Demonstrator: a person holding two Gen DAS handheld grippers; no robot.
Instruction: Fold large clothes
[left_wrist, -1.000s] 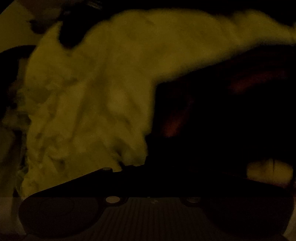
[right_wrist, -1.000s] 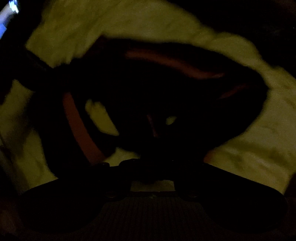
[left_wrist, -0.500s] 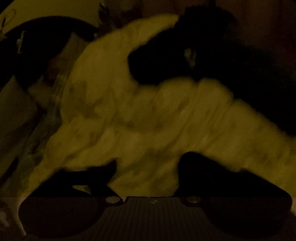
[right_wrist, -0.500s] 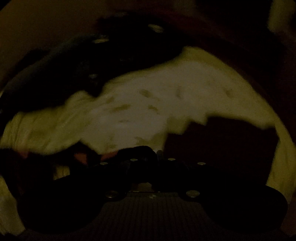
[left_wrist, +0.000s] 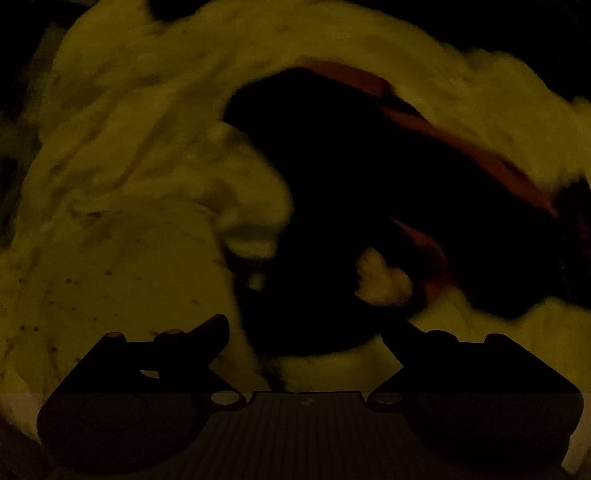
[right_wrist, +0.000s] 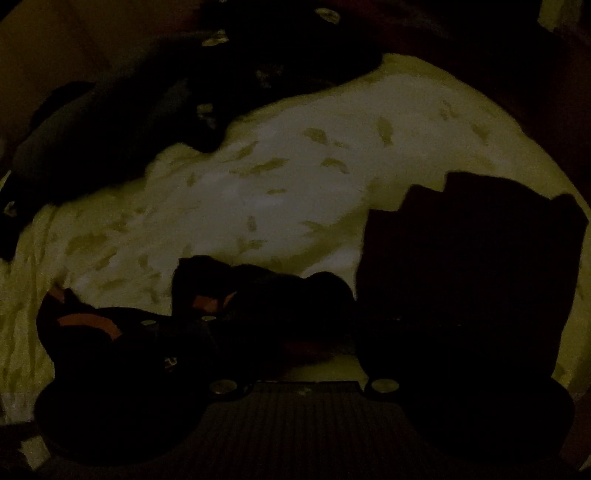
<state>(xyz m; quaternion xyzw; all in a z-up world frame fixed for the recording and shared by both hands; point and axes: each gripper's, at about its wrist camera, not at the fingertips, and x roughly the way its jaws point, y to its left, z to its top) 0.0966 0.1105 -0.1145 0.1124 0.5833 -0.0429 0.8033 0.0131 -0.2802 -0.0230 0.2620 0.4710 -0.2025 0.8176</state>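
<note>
Dimly, left hand-held gripper (left_wrist: 304, 332) gapes empty beside dark garment (left_wrist: 369, 206) on bedsheet (left_wrist: 129, 258); right hand-held gripper (right_wrist: 291, 332), jaws opening, risks snagging it.

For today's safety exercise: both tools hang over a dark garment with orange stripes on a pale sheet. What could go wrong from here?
1. The left tool stands wide open over the dark garment, which lies bunched, so a fold may have slumped.
2. The right tool is opening with cloth crowded at its tips; fabric might snag.
3. Dim light and blur hide edges, so a tool could pinch the pale sheet too.
</note>
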